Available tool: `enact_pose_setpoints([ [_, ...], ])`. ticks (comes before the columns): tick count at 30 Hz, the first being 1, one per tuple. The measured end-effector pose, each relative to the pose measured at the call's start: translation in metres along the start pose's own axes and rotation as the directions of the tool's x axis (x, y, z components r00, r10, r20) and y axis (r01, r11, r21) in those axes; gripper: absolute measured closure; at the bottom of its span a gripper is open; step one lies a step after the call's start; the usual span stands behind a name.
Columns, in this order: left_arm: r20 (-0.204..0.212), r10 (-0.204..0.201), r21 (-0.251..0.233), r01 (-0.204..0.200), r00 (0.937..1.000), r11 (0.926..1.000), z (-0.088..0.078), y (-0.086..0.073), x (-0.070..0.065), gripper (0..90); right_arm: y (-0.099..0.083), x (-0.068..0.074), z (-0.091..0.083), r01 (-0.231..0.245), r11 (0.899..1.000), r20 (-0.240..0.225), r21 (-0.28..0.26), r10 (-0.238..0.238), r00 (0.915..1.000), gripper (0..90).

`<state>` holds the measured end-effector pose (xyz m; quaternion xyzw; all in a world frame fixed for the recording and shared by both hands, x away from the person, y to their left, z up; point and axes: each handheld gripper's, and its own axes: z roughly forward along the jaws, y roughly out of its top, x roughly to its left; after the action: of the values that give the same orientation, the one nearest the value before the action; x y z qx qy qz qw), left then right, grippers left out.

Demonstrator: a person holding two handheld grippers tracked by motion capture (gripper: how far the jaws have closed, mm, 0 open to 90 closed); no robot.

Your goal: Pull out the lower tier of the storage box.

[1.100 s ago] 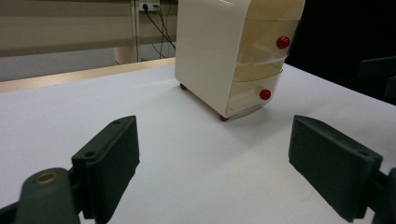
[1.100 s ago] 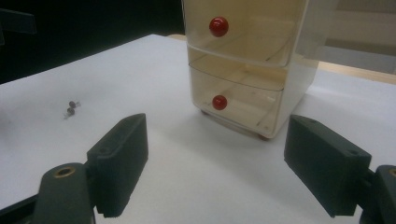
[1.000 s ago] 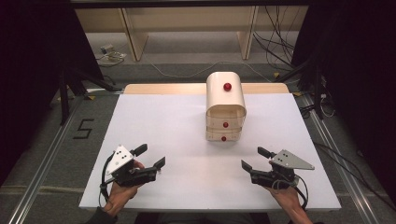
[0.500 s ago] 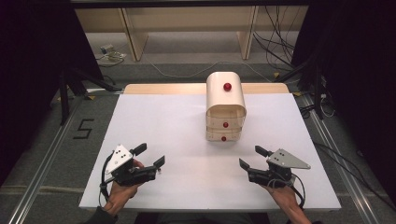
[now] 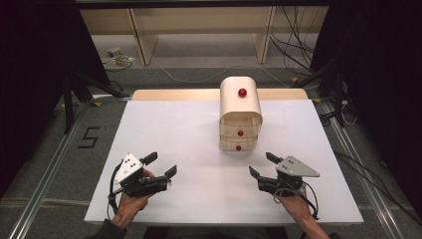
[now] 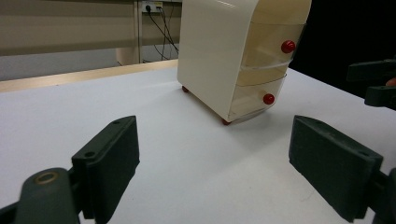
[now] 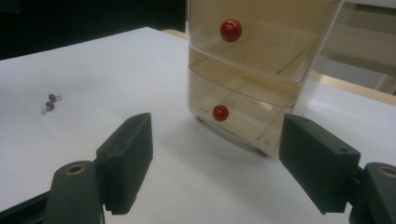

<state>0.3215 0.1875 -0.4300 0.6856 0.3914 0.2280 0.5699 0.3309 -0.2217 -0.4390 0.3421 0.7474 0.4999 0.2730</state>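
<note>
A cream drawer unit (image 5: pixel 240 112) with a rounded top stands on the white table (image 5: pixel 174 124), right of centre toward the back. Each of its clear drawer fronts carries a red knob (image 5: pixel 240 133). My left gripper (image 5: pixel 163 165) is held near the front left edge, open and empty, angled toward the unit (image 6: pixel 219 56). My right gripper (image 5: pixel 260 163) is held at the front right, just in front of the drawers. It is open with nothing between its jaws, which have just been closing a little. In the right gripper view (image 7: pixel 217 140) the lower knob (image 7: pixel 220 112) lies straight ahead.
Two small dark beads (image 7: pixel 49 103) lie on the table to the left in the right gripper view. The other gripper (image 6: pixel 373 84) shows at the right edge of the left gripper view. Cables and shelving stand on the floor beyond the table's far edge (image 5: pixel 179 93).
The right gripper has edged slightly left, toward the front of the drawer unit. The left gripper has stayed where it was.
</note>
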Motion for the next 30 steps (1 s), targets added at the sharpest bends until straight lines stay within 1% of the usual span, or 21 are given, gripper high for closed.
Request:
enact_pose_setpoints([
  [1,0.004,-0.001,-0.002,0.001,1.0,1.0,0.001,0.0,-0.001,15.7,0.0,0.001,0.001,0.011,1.0,0.009,0.007,-0.011,0.9999,27.5],
  [2,0.004,-0.001,-0.002,0.001,1.0,1.0,0.001,0.0,-0.001,15.7,0.0,0.002,0.002,0.008,1.0,0.014,0.012,-0.008,0.9999,27.5],
  [3,0.007,0.012,0.003,-0.012,0.9999,0.9999,0.001,0.0,-0.001,15.7,0.0,0.002,0.004,0.017,1.0,0.015,0.012,-0.018,0.9997,27.8],
  [6,0.009,0.013,0.002,-0.014,0.9999,0.9999,0.001,0.0,-0.002,15.7,0.0,0.003,0.006,0.028,0.999,0.022,0.018,-0.029,0.9994,28.1],
  [7,0.01,0.01,0.004,-0.01,0.9999,0.9999,0.001,0.0,-0.002,15.7,0.001,0.004,0.008,0.046,0.999,0.027,0.02,-0.046,0.9986,28.4],
  [10,0.006,0.003,-0.003,-0.003,1.0,1.0,0.001,0.0,-0.001,15.7,0.001,0.006,0.013,0.07,0.997,0.034,0.024,-0.071,0.9969,29.1],
  [14,0.006,0.008,0.003,-0.008,0.9999,1.0,0.0,0.0,-0.001,15.7,0.002,0.008,0.02,0.105,0.994,0.042,0.041,-0.107,0.9934,29.7],
  [18,0.005,0.01,0.0,-0.01,0.9999,0.9999,0.0,0.0,-0.001,15.7,0.002,0.01,0.026,0.114,0.992,0.061,0.058,-0.117,0.9913,30.6],
  [20,0.005,0.011,0.0,-0.011,0.9999,0.9999,-0.001,0.0,-0.001,15.7,0.002,0.01,0.029,0.131,0.989,0.07,0.062,-0.135,0.9883,30.8],
  [26,0.004,0.013,0.0,-0.013,0.9999,0.9999,-0.001,0.0,-0.001,15.7,0.003,0.011,0.035,0.149,0.987,0.078,0.062,-0.153,0.9851,31.9],
  [27,0.004,0.014,-0.002,-0.014,0.9999,0.9999,-0.001,0.0,-0.001,15.7,0.003,0.012,0.038,0.162,0.985,0.083,0.067,-0.167,0.9824,32.2],
  [30,0.003,0.014,-0.004,-0.014,0.9999,0.9999,-0.001,0.0,-0.002,15.7,0.003,0.014,0.042,0.181,0.981,0.088,0.071,-0.187,0.9784,32.8],
])
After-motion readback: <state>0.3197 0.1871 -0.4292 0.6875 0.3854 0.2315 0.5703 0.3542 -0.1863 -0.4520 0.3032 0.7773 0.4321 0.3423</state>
